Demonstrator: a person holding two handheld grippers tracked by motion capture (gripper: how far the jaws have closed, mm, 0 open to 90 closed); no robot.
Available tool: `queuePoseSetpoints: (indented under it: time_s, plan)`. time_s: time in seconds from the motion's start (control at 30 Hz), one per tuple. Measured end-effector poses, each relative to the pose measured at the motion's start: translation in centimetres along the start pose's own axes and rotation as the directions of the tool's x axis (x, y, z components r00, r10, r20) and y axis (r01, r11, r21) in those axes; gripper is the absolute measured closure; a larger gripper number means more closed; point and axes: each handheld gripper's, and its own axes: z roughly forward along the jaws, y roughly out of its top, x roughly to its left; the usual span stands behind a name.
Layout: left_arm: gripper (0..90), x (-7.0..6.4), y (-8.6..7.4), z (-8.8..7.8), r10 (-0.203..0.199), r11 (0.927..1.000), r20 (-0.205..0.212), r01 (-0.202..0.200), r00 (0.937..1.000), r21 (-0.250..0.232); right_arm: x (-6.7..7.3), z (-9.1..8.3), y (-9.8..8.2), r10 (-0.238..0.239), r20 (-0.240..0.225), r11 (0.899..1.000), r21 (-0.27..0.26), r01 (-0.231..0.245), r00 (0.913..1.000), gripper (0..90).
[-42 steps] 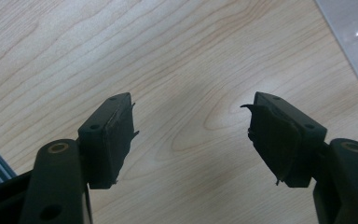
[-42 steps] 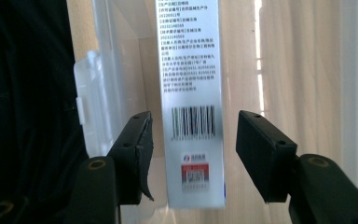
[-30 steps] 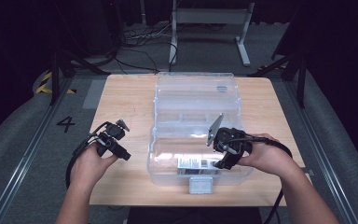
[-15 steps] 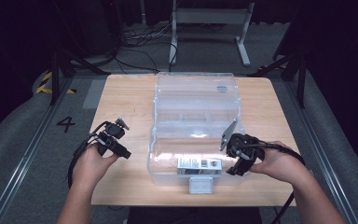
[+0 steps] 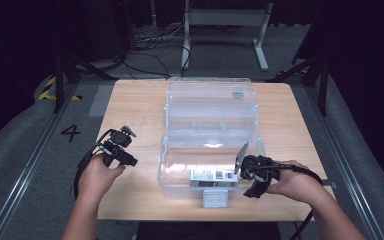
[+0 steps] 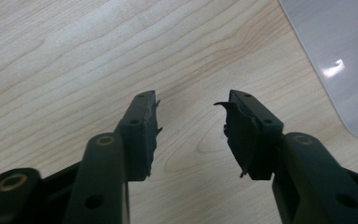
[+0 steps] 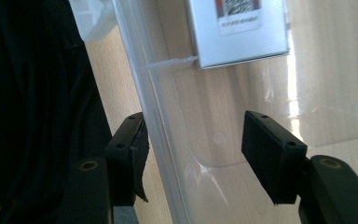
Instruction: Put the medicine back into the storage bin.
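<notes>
A large black number "4" (image 5: 70,132) is marked on the grey floor (image 5: 25,145) just left of the table. A white label (image 5: 213,176) lies inside the clear plastic box (image 5: 210,135) near its front edge; the right gripper view shows a square code (image 7: 238,6) on it and a line of small print below (too blurred to read).

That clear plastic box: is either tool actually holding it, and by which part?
Nothing is held. The right tool stands open astride the front wall of the clear box, near its corner, pads not pressing. The left tool, whose jaws have just been closing, is over bare table.
</notes>
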Motion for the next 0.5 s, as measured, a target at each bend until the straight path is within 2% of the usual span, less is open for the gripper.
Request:
queuePoseSetpoints:
  time_s: [0.07,0.1,0.3,0.37,0.43,0.5]
  plan:
    - [58.4,0.1,0.0,-0.1,-0.001,0.9999,0.051,0.001,0.9987,-0.013,0.1,0.6,0.1,-0.007,0.006,1.0,0.017,0.007,1.0,43.6]
    - [59.8,0.2,0.0,-0.2,0.007,0.9999,0.056,-0.006,0.9984,-0.016,0.2,0.9,0.1,-0.015,0.007,1.0,0.026,0.014,0.9999,44.9]
    - [57.6,0.0,0.1,-0.1,0.006,0.9999,0.044,-0.006,0.999,-0.01,0.5,2.2,0.6,-0.04,0.01,0.998,0.056,0.04,0.9991,49.5]
    - [55.0,0.0,0.1,-0.2,-0.019,0.9995,0.061,0.021,0.9979,-0.024,0.6,2.7,0.7,-0.058,0.022,0.996,0.069,0.056,0.9981,53.0]
    - [55.0,-0.1,0.1,-0.4,-0.005,0.9994,0.046,0.007,0.9989,-0.033,0.7,2.9,0.7,-0.063,0.032,0.996,0.07,0.061,0.9975,57.5]
    - [55.0,-0.1,0.1,-0.6,-0.006,0.9993,0.052,0.008,0.9987,-0.038,0.8,3.3,0.7,-0.071,0.039,0.995,0.078,0.068,0.9967,61.3]
